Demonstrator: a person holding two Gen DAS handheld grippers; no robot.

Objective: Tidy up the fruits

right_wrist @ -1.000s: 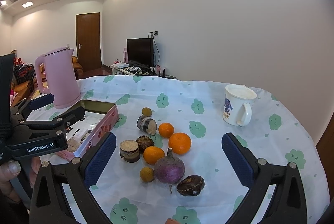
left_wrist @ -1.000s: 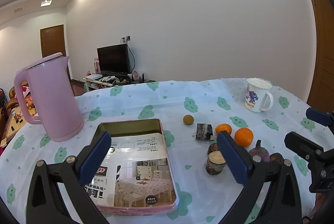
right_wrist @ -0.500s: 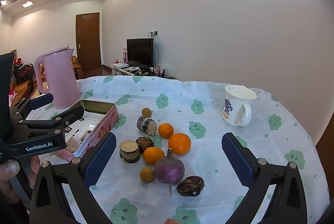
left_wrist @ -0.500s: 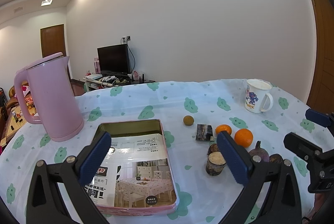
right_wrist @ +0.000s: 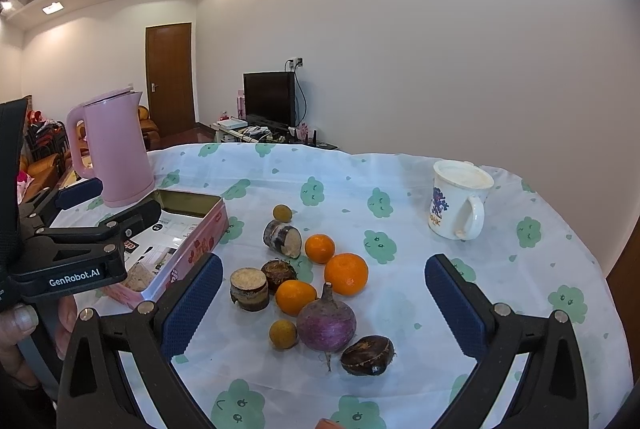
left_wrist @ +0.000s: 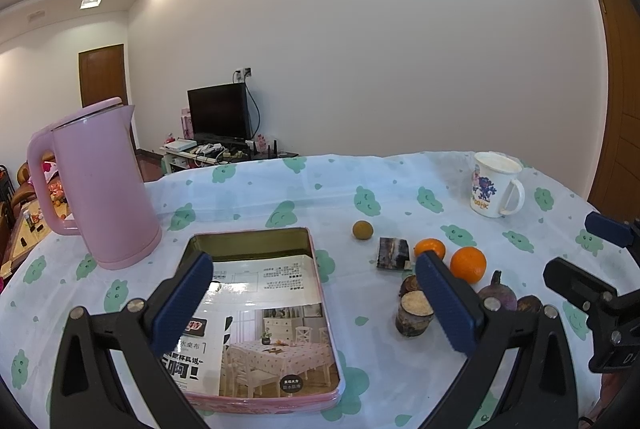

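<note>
Three oranges (right_wrist: 345,273) lie in a cluster on the tablecloth with a purple turnip (right_wrist: 326,325), two small yellow-brown fruits (right_wrist: 283,334), cut brown root pieces (right_wrist: 249,288) and a dark chestnut-like piece (right_wrist: 368,355). A pink tin tray (left_wrist: 256,309) holding a printed leaflet sits to their left. My left gripper (left_wrist: 316,305) is open and empty above the tray. My right gripper (right_wrist: 324,313) is open and empty just in front of the fruit cluster. The left gripper also shows in the right wrist view (right_wrist: 80,229).
A tall pink kettle (left_wrist: 100,185) stands left of the tray. A white printed mug (right_wrist: 458,205) stands at the back right. The round table's edge (right_wrist: 612,309) curves close on the right. A TV stand and a door lie beyond the table.
</note>
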